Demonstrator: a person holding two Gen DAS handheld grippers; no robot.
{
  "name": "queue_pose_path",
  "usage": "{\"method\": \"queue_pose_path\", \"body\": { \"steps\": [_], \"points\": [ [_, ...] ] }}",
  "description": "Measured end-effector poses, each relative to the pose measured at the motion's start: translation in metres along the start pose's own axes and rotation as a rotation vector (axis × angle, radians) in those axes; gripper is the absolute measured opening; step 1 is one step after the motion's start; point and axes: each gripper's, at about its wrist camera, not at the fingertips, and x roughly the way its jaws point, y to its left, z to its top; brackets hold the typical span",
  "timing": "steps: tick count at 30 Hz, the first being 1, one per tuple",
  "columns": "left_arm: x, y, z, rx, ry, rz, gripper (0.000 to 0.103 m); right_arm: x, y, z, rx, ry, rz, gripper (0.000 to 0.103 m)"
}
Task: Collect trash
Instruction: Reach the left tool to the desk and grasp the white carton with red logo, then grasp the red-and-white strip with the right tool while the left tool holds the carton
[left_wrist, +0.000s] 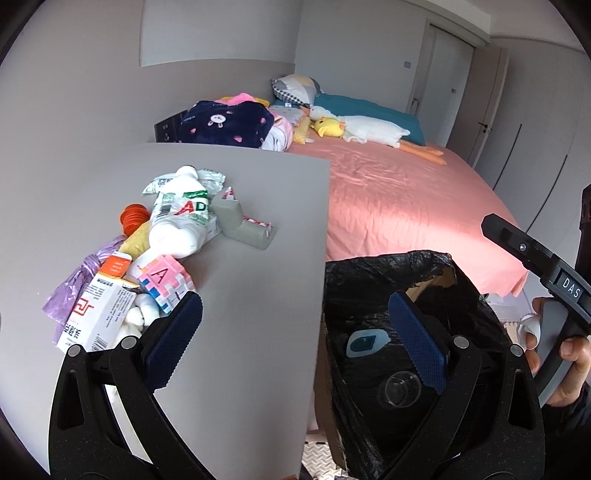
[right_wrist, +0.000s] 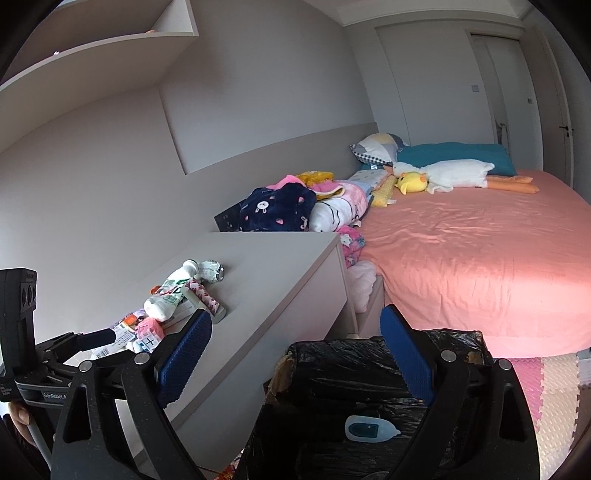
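1. Two grippers up, both empty: left gripper (left_wrist: 295, 339) spread wide, one blue pad (left_wrist: 173, 343) over the grey tabletop (left_wrist: 240, 332), other pad over the bin; right gripper (right_wrist: 295, 354) likewise spread, nothing betw. its fingers, hovering near edge of same top.
2. Trash heaped on left part of tabletop: white squeezed bottle (left_wrist: 177, 218) w/ red-green label lying on its side, crumpled foil wrapper (left_wrist: 210, 177) just beyond it at far end, grey-green block (left_wrist: 240, 225) touching bottle's right side.
3. Nearer in pile: orange ribbed cap (left_wrist: 133, 218), yellow pack under bottle, pink-white cube (left_wrist: 166, 282), white carton (left_wrist: 99, 317) w/ red mark, purple bag (left_wrist: 74, 284) at left edge; white wad beside carton, partly hidden by left finger.
4. Bin w/ black liner (left_wrist: 388, 273) stood on floor right of the top, just beside its edge; inside lay a blue-white pod (left_wrist: 365, 341) and a clear round lid (left_wrist: 400, 387).
5. Right-wrist view: same pod (right_wrist: 369, 428) low in liner, betw. the fingers but well below them.
6. Far side: pink bed (left_wrist: 406, 206) w/ plush duck (left_wrist: 328, 127) and folded clothes; foam mat (right_wrist: 546, 398) on floor at right.
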Motion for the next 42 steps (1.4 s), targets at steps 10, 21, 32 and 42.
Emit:
{"method": "queue_pose_path", "body": {
  "steps": [10,21,32,42],
  "points": [
    [-0.011,0.048,-0.003,-0.049,-0.006,0.072,0.097,0.028,0.033,-0.006,-0.029,0.046,0.045,0.092],
    [-0.008,0.107,-0.01,-0.128,0.017,0.132,0.097,0.061,0.064,-0.01,-0.056,0.099,0.088,0.092],
    [0.008,0.15,-0.017,-0.195,0.051,0.149,0.091,0.096,0.086,-0.015,-0.081,0.151,0.115,0.092],
    [0.031,0.17,-0.02,-0.192,0.117,0.146,0.068,0.128,0.096,-0.013,-0.097,0.184,0.134,0.092]
  ]
}}
